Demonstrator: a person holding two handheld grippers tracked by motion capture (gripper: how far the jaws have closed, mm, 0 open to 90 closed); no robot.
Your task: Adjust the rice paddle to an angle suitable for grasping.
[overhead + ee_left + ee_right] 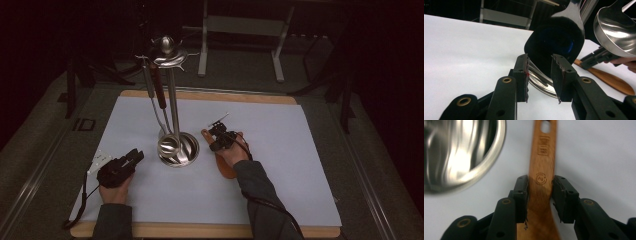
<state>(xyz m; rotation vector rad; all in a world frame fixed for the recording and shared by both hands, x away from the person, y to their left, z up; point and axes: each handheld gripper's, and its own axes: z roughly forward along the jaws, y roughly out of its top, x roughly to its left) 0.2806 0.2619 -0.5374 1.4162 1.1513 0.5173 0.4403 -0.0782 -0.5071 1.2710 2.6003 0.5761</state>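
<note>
One flat wooden spatula (541, 180) is lying between the right tool (540, 195)'s part-open jaws; one shiny steel ladle (616, 27) is hanging beyond the open, empty left tool (539, 75).

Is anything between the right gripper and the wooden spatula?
Nothing visible. The right gripper already straddles the wooden spatula handle, one jaw on each side, on the white mat beside the stand's steel base.
</note>
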